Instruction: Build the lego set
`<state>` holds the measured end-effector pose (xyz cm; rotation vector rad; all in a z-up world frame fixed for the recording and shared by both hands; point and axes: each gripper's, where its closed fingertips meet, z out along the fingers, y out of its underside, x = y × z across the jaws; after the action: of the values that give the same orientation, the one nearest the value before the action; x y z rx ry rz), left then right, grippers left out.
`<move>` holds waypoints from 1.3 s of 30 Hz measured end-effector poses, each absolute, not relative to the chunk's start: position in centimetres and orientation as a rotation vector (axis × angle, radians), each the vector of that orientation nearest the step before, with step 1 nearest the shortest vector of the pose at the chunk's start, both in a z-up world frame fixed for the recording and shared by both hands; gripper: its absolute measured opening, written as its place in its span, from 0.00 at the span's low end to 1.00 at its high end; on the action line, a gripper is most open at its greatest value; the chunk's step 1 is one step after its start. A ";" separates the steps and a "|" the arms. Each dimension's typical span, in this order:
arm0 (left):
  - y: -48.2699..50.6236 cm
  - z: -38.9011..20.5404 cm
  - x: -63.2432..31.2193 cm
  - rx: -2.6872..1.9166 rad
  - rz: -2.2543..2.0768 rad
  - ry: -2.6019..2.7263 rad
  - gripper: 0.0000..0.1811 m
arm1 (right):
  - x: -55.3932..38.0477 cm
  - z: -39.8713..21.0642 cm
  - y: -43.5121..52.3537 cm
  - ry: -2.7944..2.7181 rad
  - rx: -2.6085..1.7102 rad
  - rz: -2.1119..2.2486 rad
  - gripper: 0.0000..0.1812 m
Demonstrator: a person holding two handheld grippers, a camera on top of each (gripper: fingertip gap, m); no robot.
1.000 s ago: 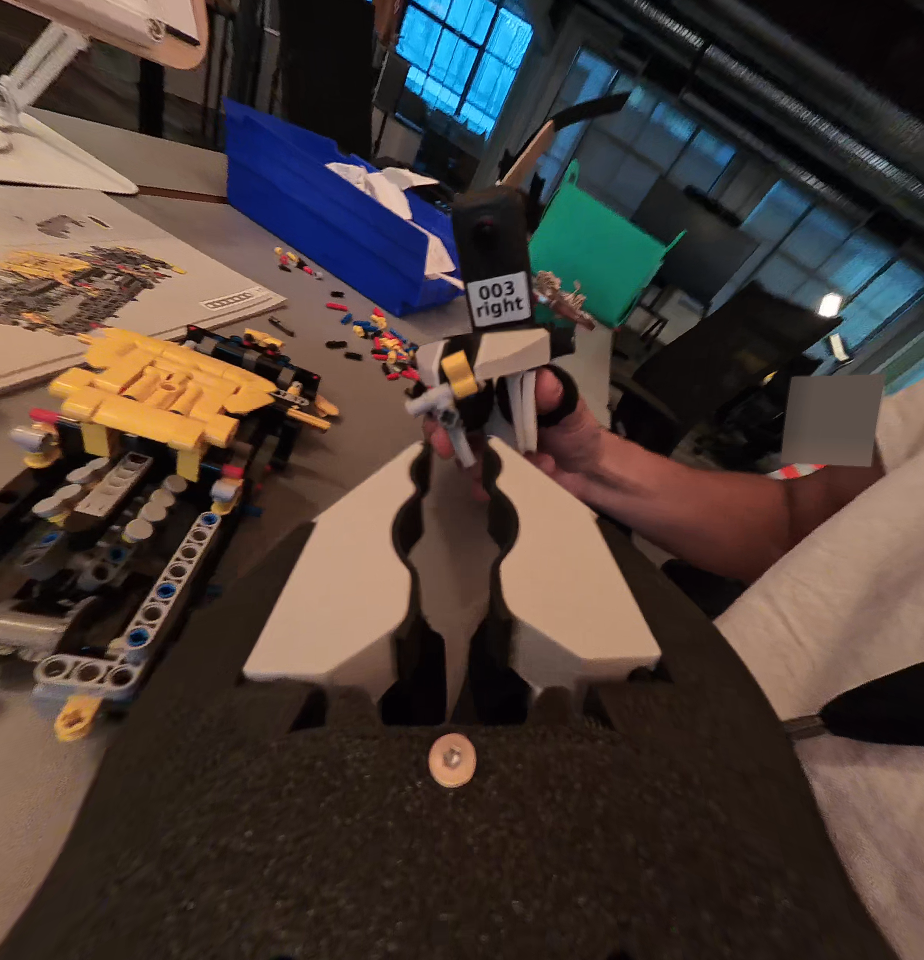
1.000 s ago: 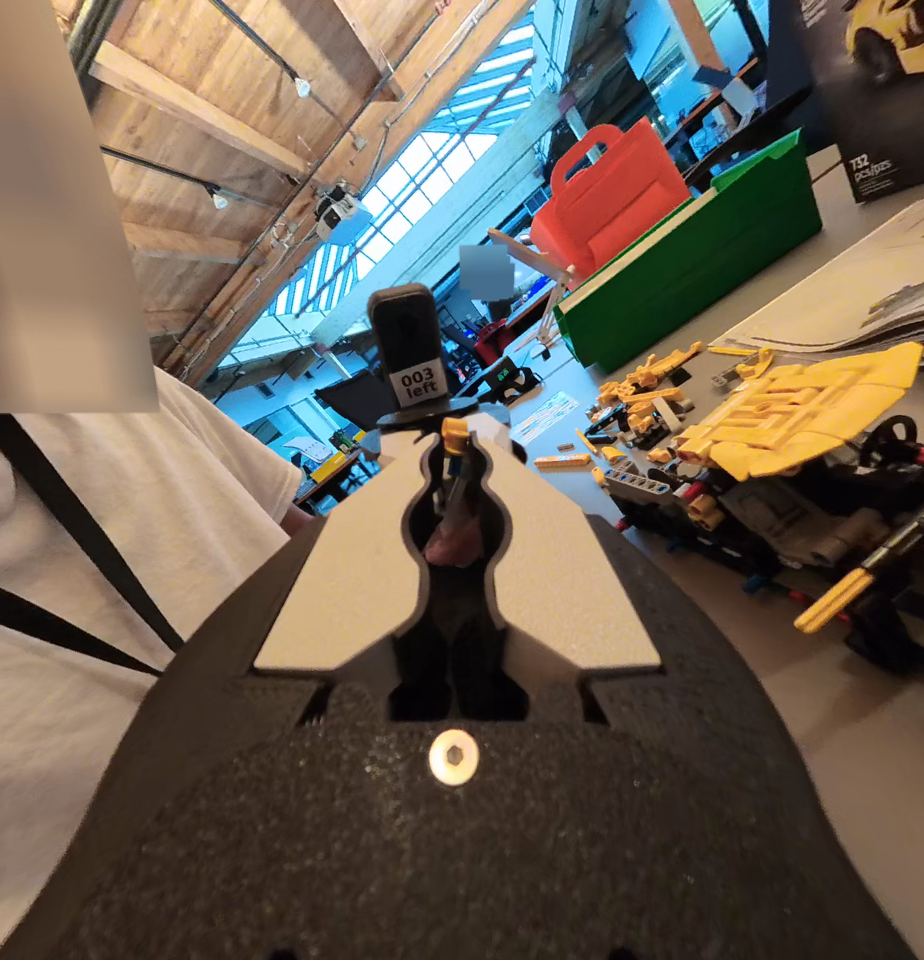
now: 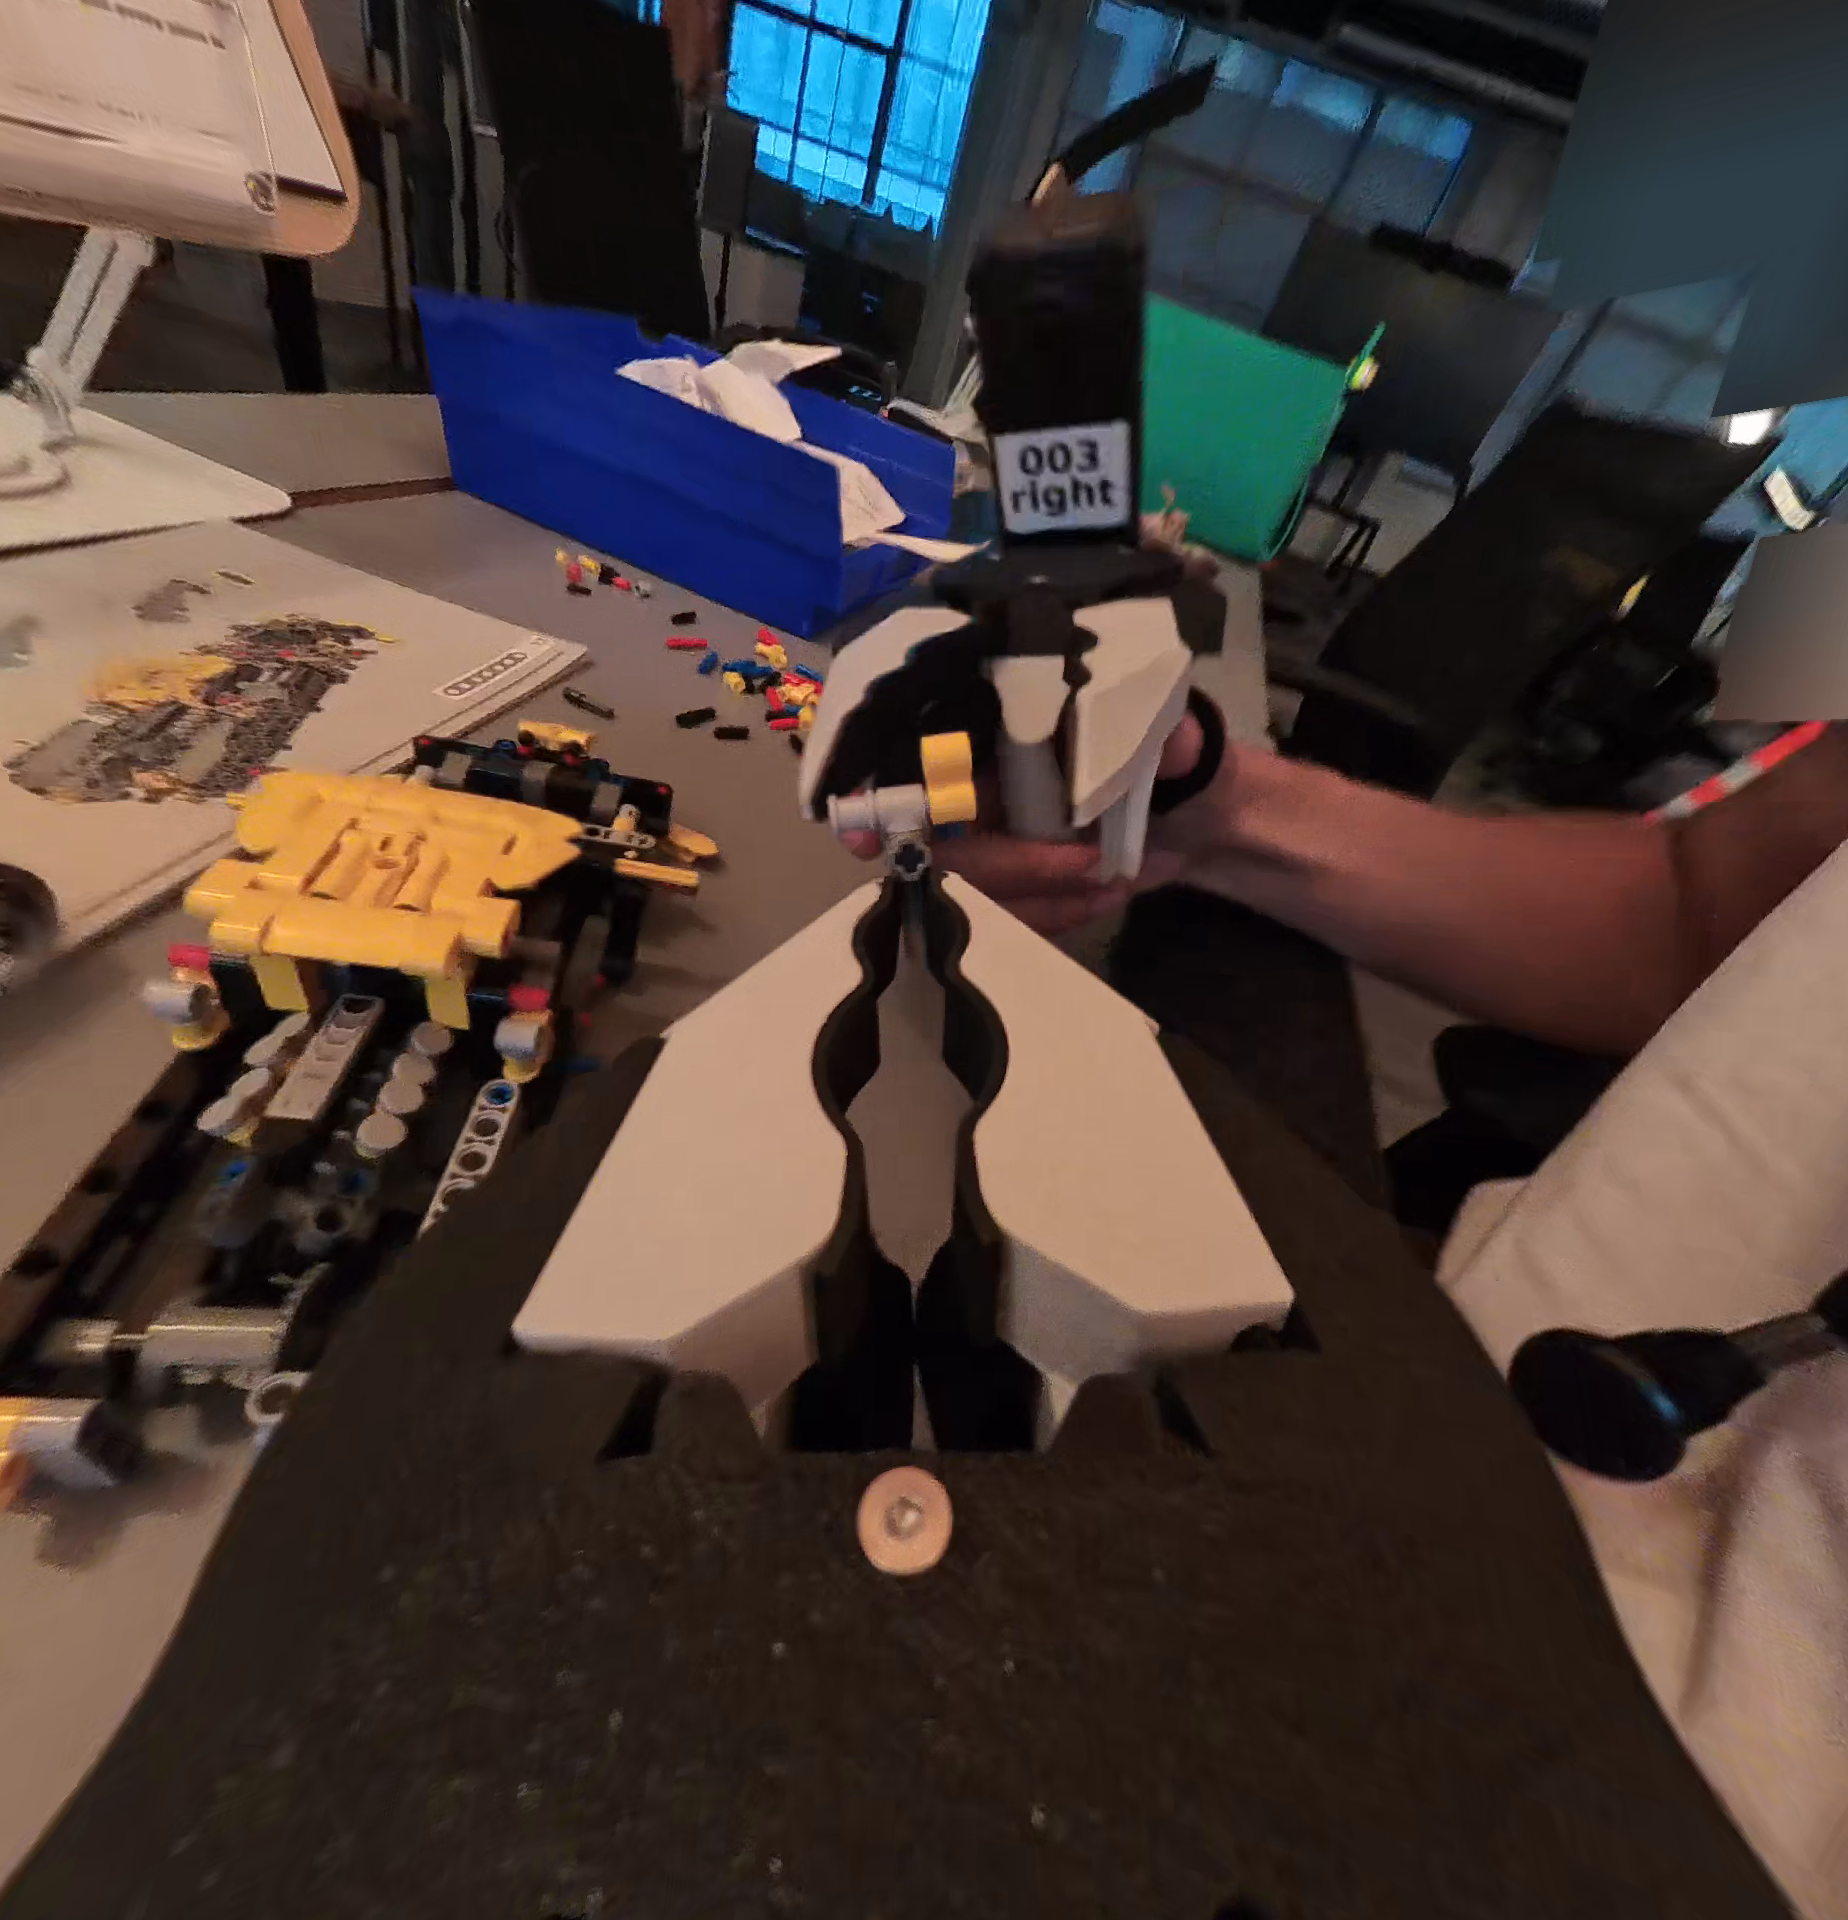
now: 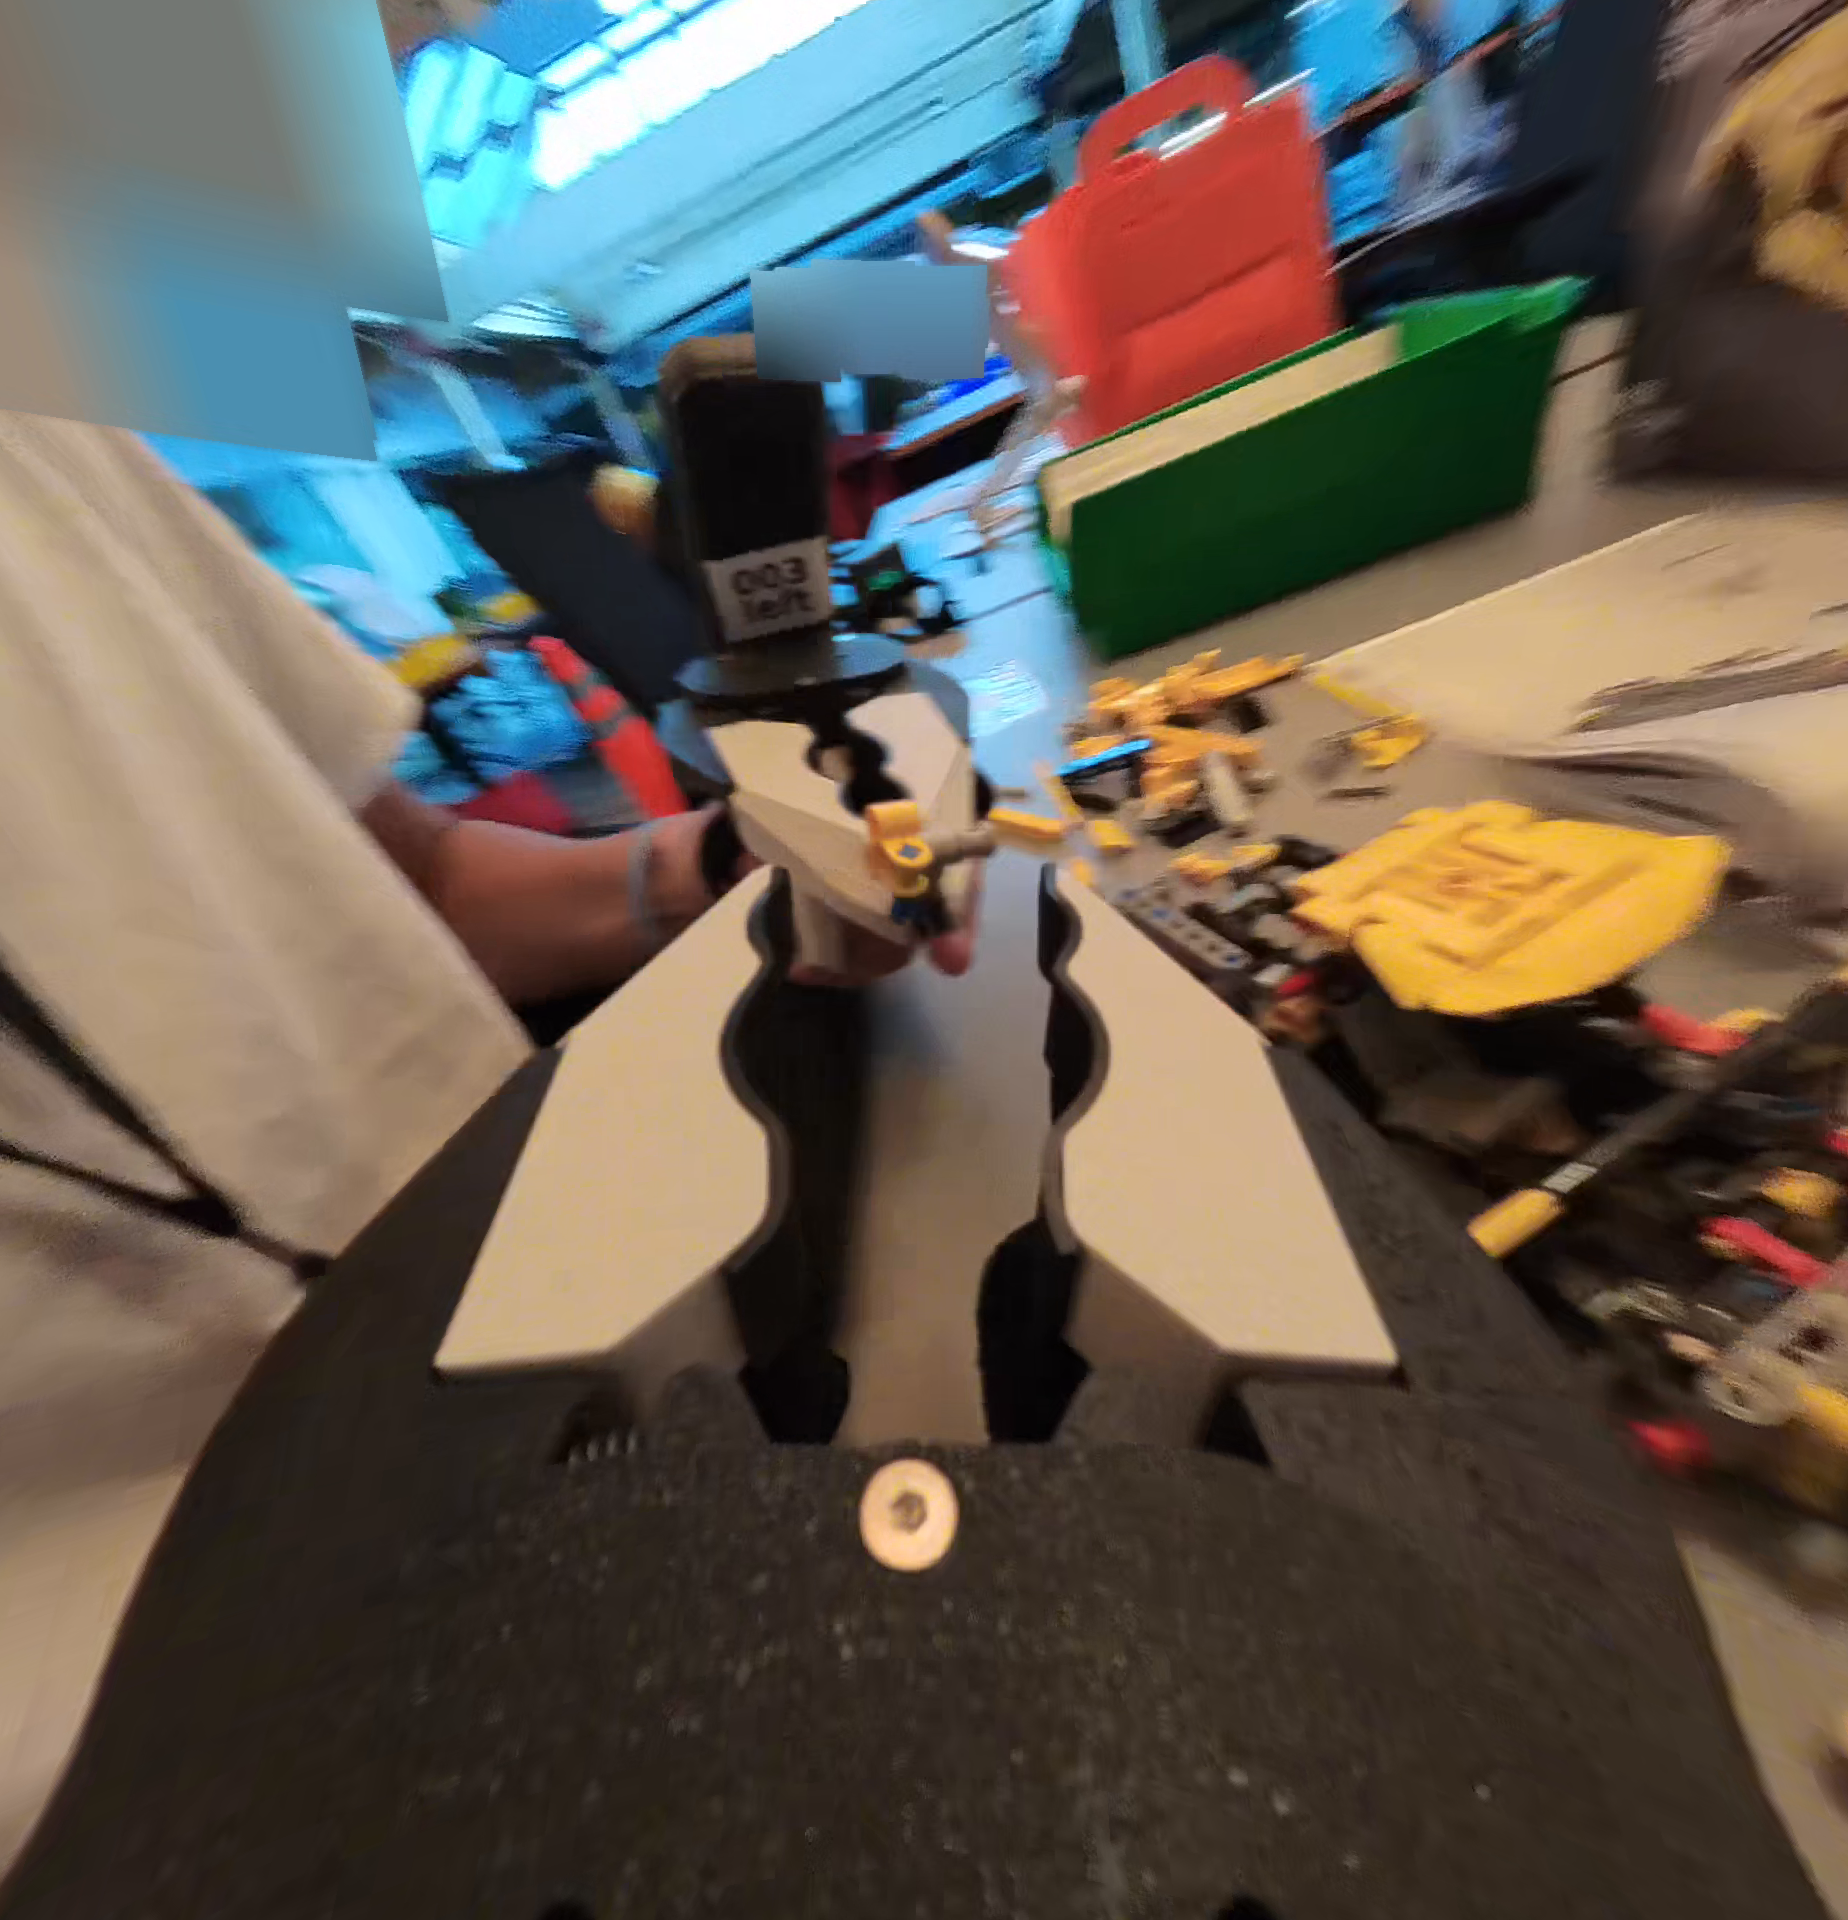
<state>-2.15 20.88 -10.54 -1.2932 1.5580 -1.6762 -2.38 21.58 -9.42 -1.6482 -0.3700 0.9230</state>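
Observation:
A small Lego sub-assembly [image 3: 946, 774], a yellow connector and a grey connector on a thin dark axle, is held up in the air. My left gripper [image 3: 909, 883] is shut on its axle, with the connectors just past the fingertips. In the right wrist view the same piece [image 4: 899, 842] sits at the tip of the left gripper [image 4: 930, 873]. My right gripper [image 4: 909, 894] is open, its fingers spread wide on either side of the piece and not touching it. It faces the left one in the left wrist view [image 3: 987, 790]. The partly built yellow and black car [image 3: 359, 883] lies on the table to the left.
An open instruction booklet [image 3: 224, 675] lies behind the car [image 4: 1502, 904]. A blue bin [image 3: 639, 468] and scattered small pieces [image 3: 764, 686] are at the back. A green bin [image 4: 1315, 499], a red bag [image 4: 1180, 260] and a pile of yellow parts [image 4: 1180, 727] are farther off. My left and right fingertips are right by each other.
The right gripper was shut on the small piece and has opened. The left gripper has closed on the piece's axle and now holds it. Both views have shifted.

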 end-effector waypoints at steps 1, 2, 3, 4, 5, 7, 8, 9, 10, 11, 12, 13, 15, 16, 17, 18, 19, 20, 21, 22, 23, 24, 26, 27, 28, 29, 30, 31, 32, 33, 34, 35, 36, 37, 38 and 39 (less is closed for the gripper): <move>20.8 -10.7 -2.2 -1.276 -1.655 1.580 0.03 | -2.8 -9.1 21.3 -0.385 -1.628 0.999 0.22; 20.5 -10.6 -2.4 -1.261 -1.675 1.588 0.03 | -2.9 -8.9 21.4 -0.386 -1.607 1.007 0.20; 20.3 -10.4 -2.5 -1.243 -1.692 1.583 0.03 | -3.0 -8.8 21.6 -0.384 -1.592 0.995 0.18; 20.2 -10.3 -2.6 -1.228 -1.689 1.583 0.03 | -3.3 -8.9 21.7 -0.388 -1.587 1.001 0.17; 20.1 -10.2 -2.7 -1.217 -1.687 1.586 0.03 | -3.6 -9.0 21.7 -0.397 -1.593 1.018 0.17; 20.0 -10.0 -2.7 -1.206 -1.704 1.580 0.03 | -3.9 -8.9 21.8 -0.400 -1.586 1.016 0.15; 19.9 -9.9 -2.8 -1.198 -1.715 1.582 0.03 | -3.9 -8.8 21.8 -0.406 -1.577 1.004 0.15; 19.8 -9.9 -2.9 -1.190 -1.721 1.584 0.03 | -3.9 -8.6 21.7 -0.404 -1.566 1.005 0.15; 19.6 -9.8 -2.9 -1.182 -1.730 1.588 0.03 | -4.0 -8.5 21.7 -0.403 -1.558 1.022 0.15; 19.6 -9.8 -3.0 -1.176 -1.737 1.593 0.03 | -4.1 -8.5 21.6 -0.400 -1.556 1.041 0.15; 19.6 -9.8 -3.0 -1.177 -1.740 1.593 0.03 | -4.1 -8.5 21.6 -0.393 -1.555 1.045 0.15; 19.6 -9.7 -2.9 -1.179 -1.740 1.590 0.03 | -4.0 -8.5 21.6 -0.392 -1.552 1.033 0.14; 19.6 -9.6 -2.8 -1.177 -1.739 1.576 0.03 | -3.9 -8.3 21.7 -0.390 -1.542 1.017 0.14; 19.6 -9.5 -2.8 -1.175 -1.741 1.573 0.03 | -3.9 -8.3 21.7 -0.386 -1.537 1.018 0.14; 19.5 -9.5 -2.8 -1.170 -1.747 1.574 0.03 | -4.0 -8.3 21.6 -0.395 -1.535 1.015 0.14; 19.5 -9.5 -2.8 -1.170 -1.744 1.575 0.03 | -4.0 -8.3 21.7 -0.401 -1.537 0.998 0.14; 19.4 -9.5 -2.8 -1.165 -1.741 1.576 0.03 | -4.0 -8.3 21.6 -0.408 -1.536 0.987 0.14; 19.4 -9.4 -2.8 -1.160 -1.744 1.575 0.03 | -4.0 -8.2 21.5 -0.410 -1.529 0.993 0.14; 19.4 -9.3 -2.8 -1.157 -1.748 1.572 0.03 | -4.0 -8.2 21.6 -0.409 -1.526 0.987 0.13; 19.3 -9.3 -2.9 -1.153 -1.753 1.573 0.03 | -4.1 -8.1 21.5 -0.416 -1.517 0.983 0.13; 19.2 -9.3 -2.9 -1.146 -1.754 1.577 0.03 | -4.2 -8.1 21.4 -0.417 -1.508 1.013 0.13; 19.3 -9.3 -2.8 -1.150 -1.740 1.575 0.03 | -4.1 -8.1 21.4 -0.404 -1.507 1.046 0.13; 20.0 -9.7 -2.5 -1.203 -1.727 1.556 0.03 | -3.6 -8.5 22.1 -0.374 -1.531 0.977 0.14; 20.3 -9.9 -2.3 -1.243 -1.748 1.547 0.03 | -3.4 -8.7 22.4 -0.362 -1.542 0.958 0.14; 20.9 -10.3 -2.0 -1.303 -1.754 1.530 0.03 | -3.1 -9.2 22.8 -0.352 -1.576 0.917 0.16; 21.5 -10.8 -1.7 -1.369 -1.750 1.515 0.03 | -2.5 -9.7 23.1 -0.359 -1.607 0.839 0.24; 22.0 -11.1 -1.6 -1.415 -1.753 1.504 0.03 | -1.9 -10.0 23.3 -0.379 -1.623 0.728 0.27; 22.3 -11.4 -1.5 -1.443 -1.747 1.500 0.03 | -1.3 -10.0 23.5 -0.405 -1.627 0.598 0.27; 22.5 -11.8 -1.4 -1.468 -1.720 1.509 0.03 | -0.6 -10.3 23.5 -0.436 -1.642 0.457 0.22; 22.5 -12.3 -1.3 -1.488 -1.698 1.527 0.03 | -0.2 -10.6 23.5 -0.471 -1.659 0.341 0.18; 22.5 -12.5 -1.2 -1.495 -1.683 1.537 0.03 | 0.0 -10.8 23.4 -0.488 -1.665 0.271 0.15; 22.5 -12.7 -1.1 -1.497 -1.665 1.546 0.03 | 0.0 -11.0 23.3 -0.494 -1.671 0.248 0.14; 22.4 -13.0 -1.1 -1.506 -1.649 1.560 0.03 | -0.2 -11.2 23.2 -0.500 -1.687 0.272 0.14; 22.3 -13.2 -1.0 -1.514 -1.641 1.571 0.03 | -0.5 -11.6 23.1 -0.508 -1.710 0.300 0.13; 22.2 -13.3 -1.0 -1.514 -1.633 1.580 0.03 | -0.7 -12.0 23.0 -0.519 -1.730 0.314 0.14; 22.2 -13.5 -1.0 -1.517 -1.612 1.593 0.03 | -0.8 -12.2 23.0 -0.522 -1.739 0.310 0.14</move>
<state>-0.98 22.20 -13.48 -1.5166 1.5928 -1.6124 -0.77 22.98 -12.19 -1.7385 -0.5215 0.3103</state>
